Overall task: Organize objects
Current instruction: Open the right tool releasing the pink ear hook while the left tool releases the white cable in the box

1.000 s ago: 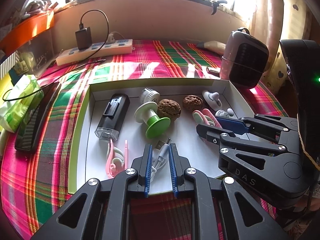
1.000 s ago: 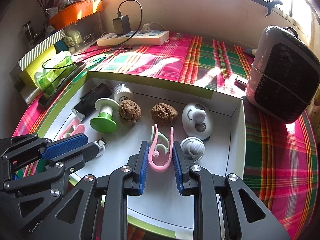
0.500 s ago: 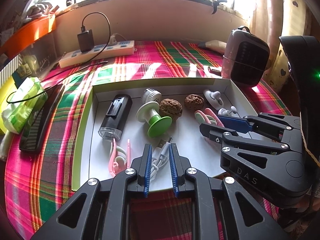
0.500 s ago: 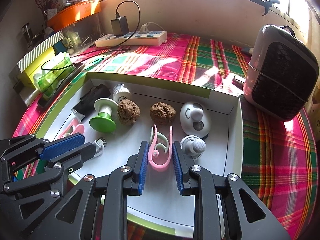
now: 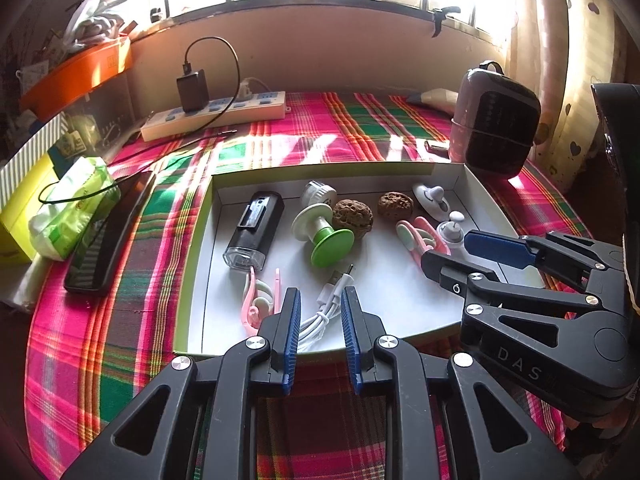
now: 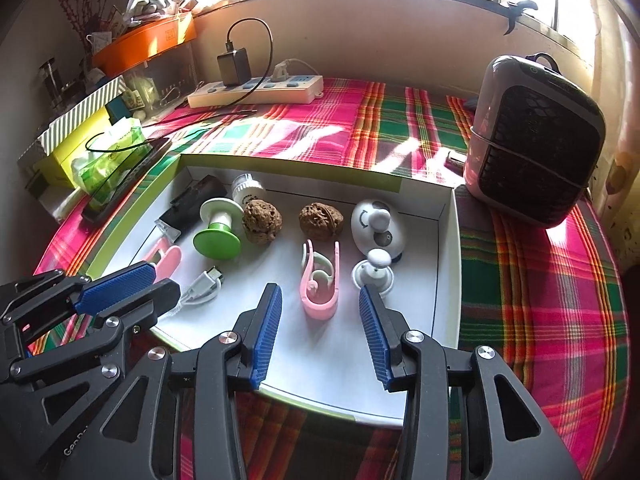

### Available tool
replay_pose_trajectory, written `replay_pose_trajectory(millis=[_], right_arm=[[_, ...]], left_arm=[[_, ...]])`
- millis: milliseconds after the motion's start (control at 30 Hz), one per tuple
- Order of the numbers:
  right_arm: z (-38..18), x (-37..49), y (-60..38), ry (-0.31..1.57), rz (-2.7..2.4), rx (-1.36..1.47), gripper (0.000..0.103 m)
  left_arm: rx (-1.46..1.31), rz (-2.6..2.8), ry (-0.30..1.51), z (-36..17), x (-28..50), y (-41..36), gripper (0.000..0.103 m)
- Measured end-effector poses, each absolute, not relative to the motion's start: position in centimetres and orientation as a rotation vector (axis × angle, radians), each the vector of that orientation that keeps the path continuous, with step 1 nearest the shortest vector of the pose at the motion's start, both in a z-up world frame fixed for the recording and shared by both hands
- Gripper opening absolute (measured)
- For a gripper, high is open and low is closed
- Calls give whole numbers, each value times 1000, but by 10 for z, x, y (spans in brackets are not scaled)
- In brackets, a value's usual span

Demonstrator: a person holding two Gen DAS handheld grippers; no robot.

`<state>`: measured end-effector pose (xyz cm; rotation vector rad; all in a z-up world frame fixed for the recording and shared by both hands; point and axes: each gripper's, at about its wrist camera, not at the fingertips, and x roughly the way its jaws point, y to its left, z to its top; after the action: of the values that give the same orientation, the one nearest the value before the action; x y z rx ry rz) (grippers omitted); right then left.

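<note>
A white tray with a green rim (image 5: 192, 264) (image 6: 448, 264) lies on the plaid cloth. It holds a black flashlight (image 5: 256, 228), a green and white suction holder (image 5: 324, 236), two walnuts (image 6: 262, 220), pink clips, white round pieces and a white USB cable (image 5: 324, 312). My left gripper (image 5: 318, 312) is open over the tray's near edge, its fingers either side of the cable without gripping it. My right gripper (image 6: 320, 316) is open wide, back from a pink clip (image 6: 320, 284) that lies in the tray.
A grey and black heater (image 6: 536, 140) stands right of the tray. A white power strip (image 5: 216, 116) with a black charger lies at the back. A black phone (image 5: 108, 232), a green tissue pack (image 5: 76, 204) and boxes sit at the left.
Both grippers have opened and drawn back toward the tray's near edge. The cable and the pink clip, earlier between the fingers, lie free in the tray.
</note>
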<state>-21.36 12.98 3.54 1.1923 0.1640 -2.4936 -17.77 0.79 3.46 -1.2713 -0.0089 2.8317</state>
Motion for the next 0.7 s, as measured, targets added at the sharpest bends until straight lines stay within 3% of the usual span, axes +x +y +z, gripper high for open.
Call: replay_pose_trajectory(millis=[300,433,700], right_arm=[[49,-185,135,131,-2551,1154,43],[51,-166,134,163,-2571,1121,52],[48,-141,140,135,-2597,1134,52]], left_arm=[[-1244,2862,-30,44,-152,6,19],[-1249,2866,-38,44,-141,5,20],[-1271,2869,-26,37,-122,6,20]])
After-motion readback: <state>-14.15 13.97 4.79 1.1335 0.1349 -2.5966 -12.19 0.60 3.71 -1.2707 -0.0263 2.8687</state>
